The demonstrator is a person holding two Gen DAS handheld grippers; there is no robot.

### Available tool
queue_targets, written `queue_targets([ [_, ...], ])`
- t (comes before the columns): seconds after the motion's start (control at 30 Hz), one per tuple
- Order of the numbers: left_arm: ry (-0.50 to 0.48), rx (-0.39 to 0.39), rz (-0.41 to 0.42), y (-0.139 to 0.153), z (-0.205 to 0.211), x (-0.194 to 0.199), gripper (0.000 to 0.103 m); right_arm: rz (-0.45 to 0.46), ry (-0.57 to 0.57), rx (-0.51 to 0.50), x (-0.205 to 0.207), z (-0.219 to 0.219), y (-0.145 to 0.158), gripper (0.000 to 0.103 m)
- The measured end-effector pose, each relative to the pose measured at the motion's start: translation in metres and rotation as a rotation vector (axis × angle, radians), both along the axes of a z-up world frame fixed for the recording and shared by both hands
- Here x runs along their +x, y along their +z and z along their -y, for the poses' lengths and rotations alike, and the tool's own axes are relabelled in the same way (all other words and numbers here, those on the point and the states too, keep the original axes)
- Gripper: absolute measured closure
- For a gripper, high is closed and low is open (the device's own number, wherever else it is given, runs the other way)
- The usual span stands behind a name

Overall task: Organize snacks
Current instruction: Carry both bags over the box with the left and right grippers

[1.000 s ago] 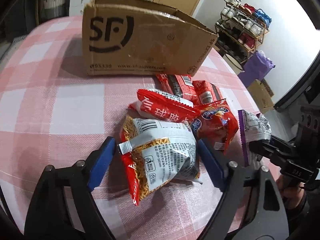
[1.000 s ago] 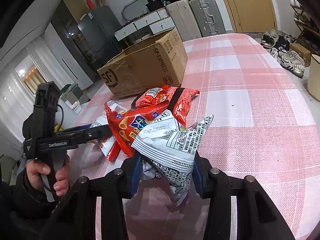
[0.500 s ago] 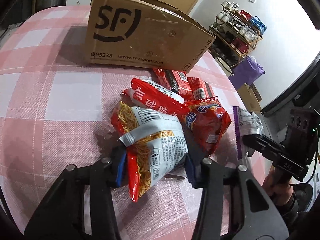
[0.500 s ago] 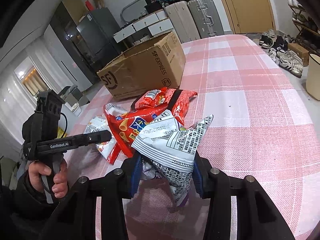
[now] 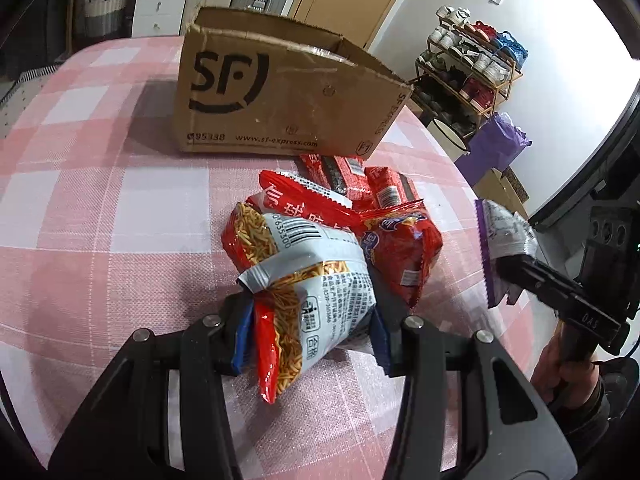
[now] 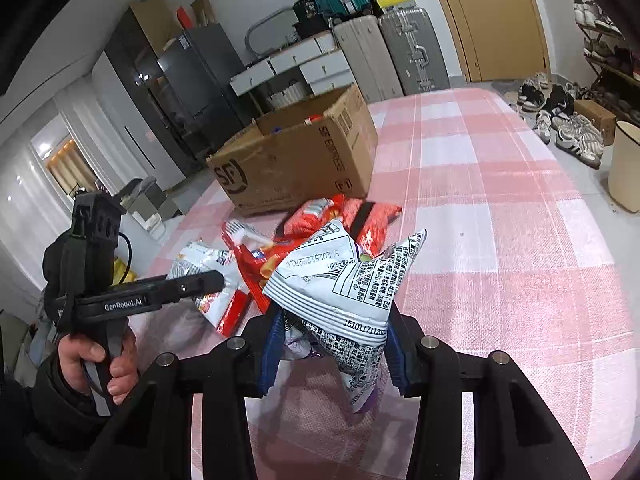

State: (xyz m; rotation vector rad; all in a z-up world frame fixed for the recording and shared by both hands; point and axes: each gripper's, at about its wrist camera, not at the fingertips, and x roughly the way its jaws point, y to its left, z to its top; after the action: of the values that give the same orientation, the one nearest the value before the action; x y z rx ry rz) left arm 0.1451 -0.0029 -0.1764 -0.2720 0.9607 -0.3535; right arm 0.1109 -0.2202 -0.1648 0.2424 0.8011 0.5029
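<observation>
A crinkled red-and-white noodle-snack packet [image 5: 304, 276] is sitting pinched at the near edge of a heap of red foil snack packets [image 5: 360, 200], while a white black-printed purple-edged pouch [image 6: 344, 292] is hanging clamped, before an open brown cardboard box [image 5: 280, 96].

Two close wrist views, shared snack pile [image 5: 360, 208]

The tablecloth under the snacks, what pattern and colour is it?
The tablecloth is a pink and white check; the right wrist view shows it best.
</observation>
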Motion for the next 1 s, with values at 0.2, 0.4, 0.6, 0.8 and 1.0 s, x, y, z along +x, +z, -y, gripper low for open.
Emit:
queue_targets([
  [0.2, 0.011, 0.017, 0.041, 0.014, -0.014, -0.01, 0.059, 0.053, 0.005, 0.007, -0.007, -0.001, 0.021, 0.06],
  [0.4, 0.071, -0.006, 0.067, 0.032, -0.048, -0.019, 0.059, 0.103, 0.014, 0.01, -0.01, -0.005, 0.046, 0.06],
  [0.6, 0.085, -0.021, 0.125, 0.066, -0.066, -0.033, 0.059, 0.146, 0.04, 0.012, -0.011, -0.017, 0.072, 0.06],
  [0.8, 0.087, -0.017, 0.193, 0.106, -0.072, -0.037, 0.059, 0.209, 0.085, 0.013, -0.008, -0.032, 0.108, 0.06],
  [1.0, 0.081, -0.024, 0.247, 0.146, -0.081, -0.039, 0.059, 0.257, 0.115, 0.027, 0.006, -0.046, 0.144, 0.06],
])
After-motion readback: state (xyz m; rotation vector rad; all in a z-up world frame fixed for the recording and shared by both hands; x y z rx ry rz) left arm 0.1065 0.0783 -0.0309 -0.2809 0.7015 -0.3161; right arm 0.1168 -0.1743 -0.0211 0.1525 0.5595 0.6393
